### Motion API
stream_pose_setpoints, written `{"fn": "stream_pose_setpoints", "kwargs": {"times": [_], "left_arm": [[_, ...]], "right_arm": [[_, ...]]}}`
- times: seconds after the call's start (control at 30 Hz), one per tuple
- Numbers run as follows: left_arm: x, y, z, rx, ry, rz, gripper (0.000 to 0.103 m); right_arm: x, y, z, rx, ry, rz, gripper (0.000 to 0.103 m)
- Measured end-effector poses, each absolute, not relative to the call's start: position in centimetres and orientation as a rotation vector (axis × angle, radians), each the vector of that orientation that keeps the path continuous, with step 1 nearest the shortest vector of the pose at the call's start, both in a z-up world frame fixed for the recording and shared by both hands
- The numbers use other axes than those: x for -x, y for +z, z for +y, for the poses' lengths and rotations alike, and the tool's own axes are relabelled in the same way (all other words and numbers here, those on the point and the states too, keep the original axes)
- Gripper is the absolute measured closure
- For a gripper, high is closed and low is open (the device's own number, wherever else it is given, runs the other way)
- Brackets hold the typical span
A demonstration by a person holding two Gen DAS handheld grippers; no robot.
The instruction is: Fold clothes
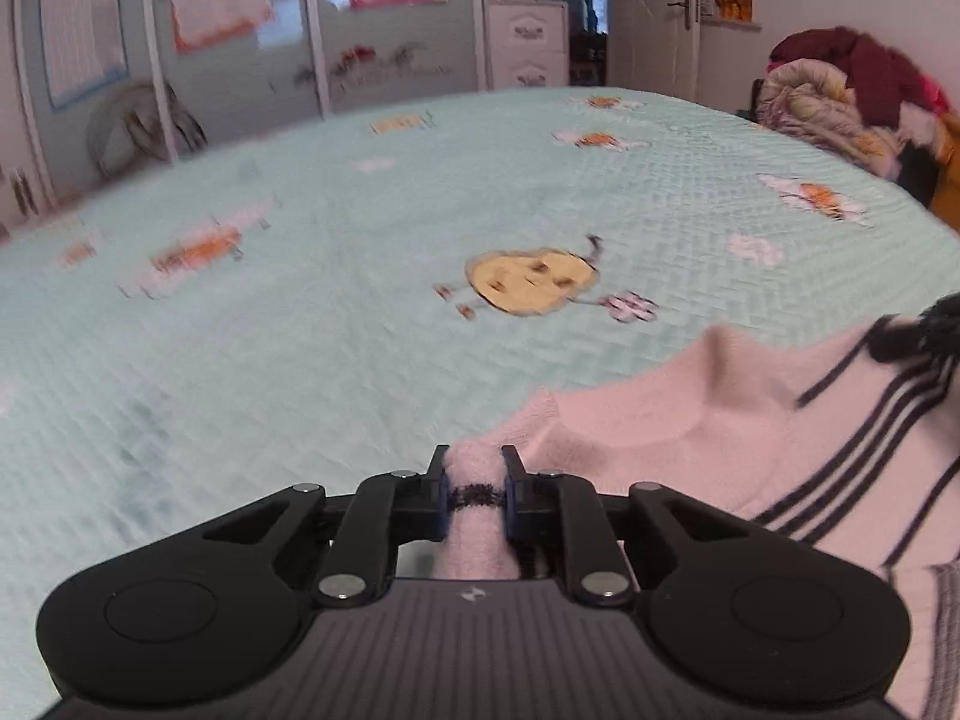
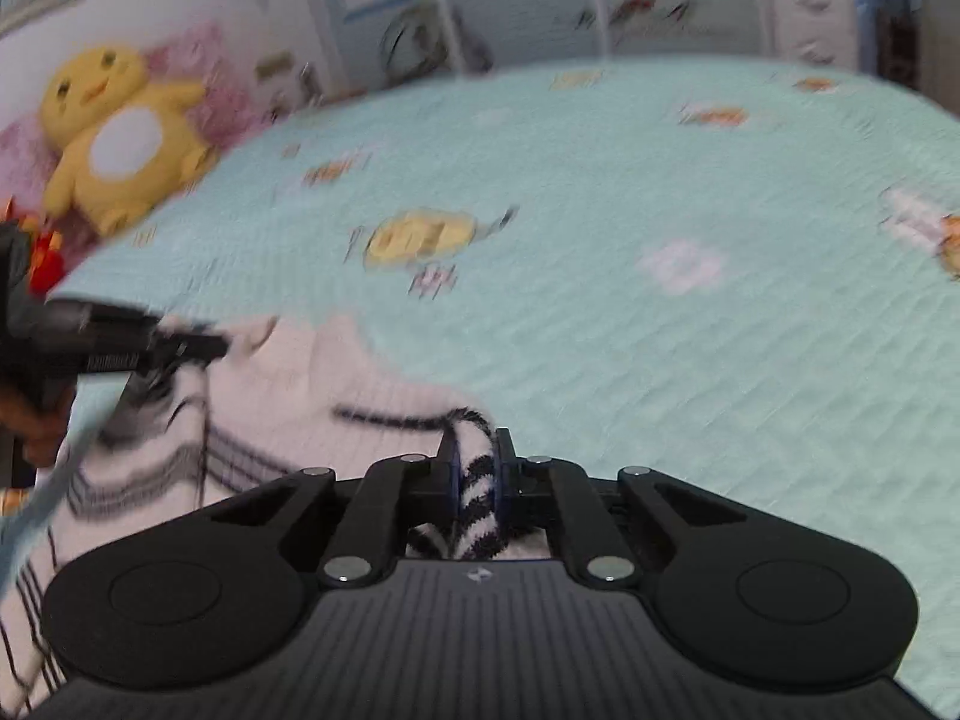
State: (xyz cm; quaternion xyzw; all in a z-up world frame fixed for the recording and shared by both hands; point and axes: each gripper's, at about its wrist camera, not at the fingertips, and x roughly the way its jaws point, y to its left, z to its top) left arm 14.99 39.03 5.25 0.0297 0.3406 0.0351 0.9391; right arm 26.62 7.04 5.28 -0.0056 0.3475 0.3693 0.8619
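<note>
A pink striped sweater [image 1: 750, 438] is spread on the near part of the bed [image 1: 360, 330]. One plain pink edge is pinched by the left gripper [image 1: 475, 489], and a striped edge is clamped by the right gripper [image 2: 477, 474].

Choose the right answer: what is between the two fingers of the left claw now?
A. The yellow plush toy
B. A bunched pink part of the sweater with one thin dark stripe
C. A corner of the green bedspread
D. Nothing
B: in the left wrist view the left claw is closed on a pinched fold of the pink striped sweater, with a dark stripe across the fold.
</note>
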Motion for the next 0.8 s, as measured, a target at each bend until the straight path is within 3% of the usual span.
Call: {"fn": "stream_pose_setpoints", "kwargs": {"times": [0.2,0.3,0.37,0.43,0.57,0.6,0.67,0.8], "left_arm": [[-15.2,3.3,39.0,-0.035,0.092,0.662,0.083],[-14.4,3.7,39.2,-0.021,0.122,0.615,0.064],[-13.5,4.6,39.0,-0.013,0.186,0.553,0.058],[-12.3,5.8,39.2,0.016,0.271,0.493,0.05],[-10.6,7.2,39.3,0.151,0.194,0.413,0.054],[-10.9,7.1,39.0,0.162,0.143,0.44,0.055],[-11.9,6.5,38.2,0.174,0.058,0.51,0.074],[-13.7,3.1,37.4,0.126,0.079,0.597,0.075]], "right_arm": [[-28.4,2.1,6.1,-0.057,0.738,0.78,0.096],[-28.4,2.2,6.0,-0.061,0.746,0.784,0.093],[-28.0,2.8,6.1,-0.057,0.751,0.786,0.077],[-27.1,4.0,6.0,-0.082,0.729,0.737,0.07],[-25.0,6.7,6.2,-0.163,0.73,0.628,0.069],[-24.9,6.8,7.2,-0.182,0.782,0.656,0.069],[-25.0,6.7,9.3,-0.217,0.878,0.719,0.07],[-26.4,3.7,14.5,-0.239,0.966,0.916,0.072]]}}
